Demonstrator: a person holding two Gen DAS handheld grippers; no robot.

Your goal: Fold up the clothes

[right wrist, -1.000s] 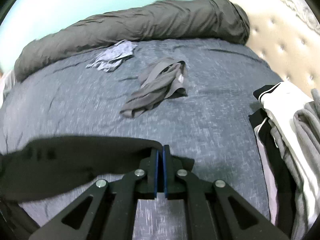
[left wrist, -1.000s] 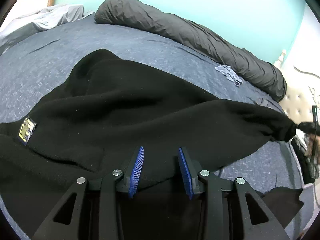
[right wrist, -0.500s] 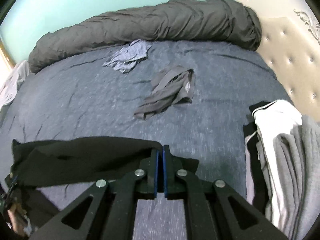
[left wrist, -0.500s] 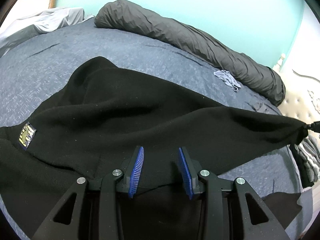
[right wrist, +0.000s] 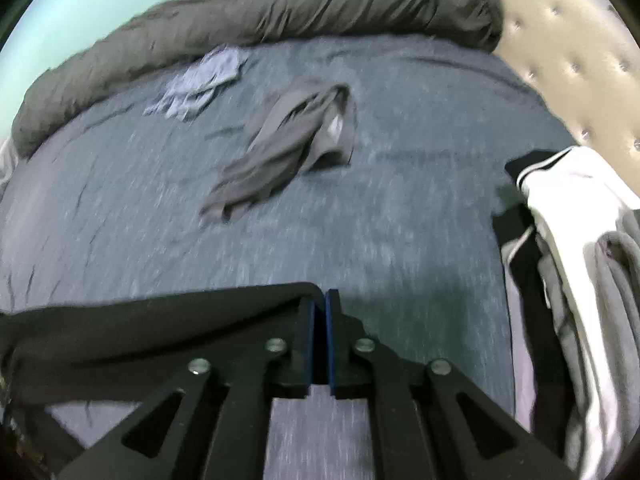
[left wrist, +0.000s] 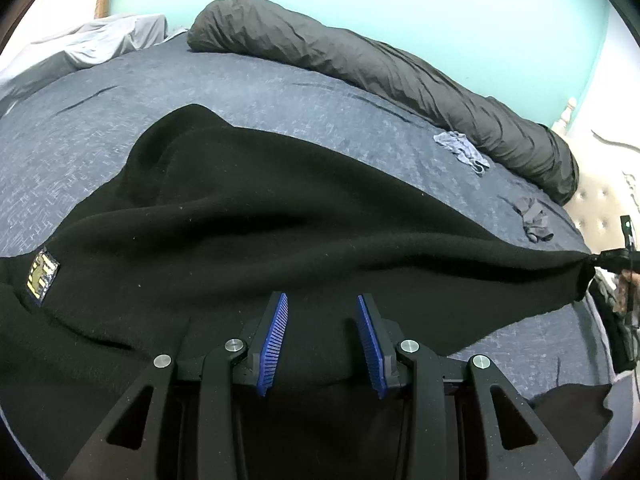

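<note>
Your bed (left wrist: 280, 92) fills both views, its blue-grey sheet the largest thing here. Across its near half lies the black fleece (left wrist: 240, 216), thick and fuzzy, with a small yellow patch (left wrist: 42, 276) near its left end. One corner of it is drawn out taut toward the right, where your right gripper (right wrist: 319, 300) has its blue pads pressed together on the fabric's edge. Your left gripper (left wrist: 322, 312) stands partly apart just above the fleece, pads not pressing on it.

The fleece's near edge runs under the left gripper and out of sight, so you cannot see its full shape. The right wrist view is smeared by motion.

Along the far edge lies a rolled dark grey duvet (left wrist: 380, 72). Bare sheet lies open between it and the fleece. At the right edge sits a pile of white and grey clothes (right wrist: 580, 240). Further out lie a crumpled grey garment (right wrist: 288, 144) and a small pale blue cloth (right wrist: 200, 84), well apart from the fleece.
</note>
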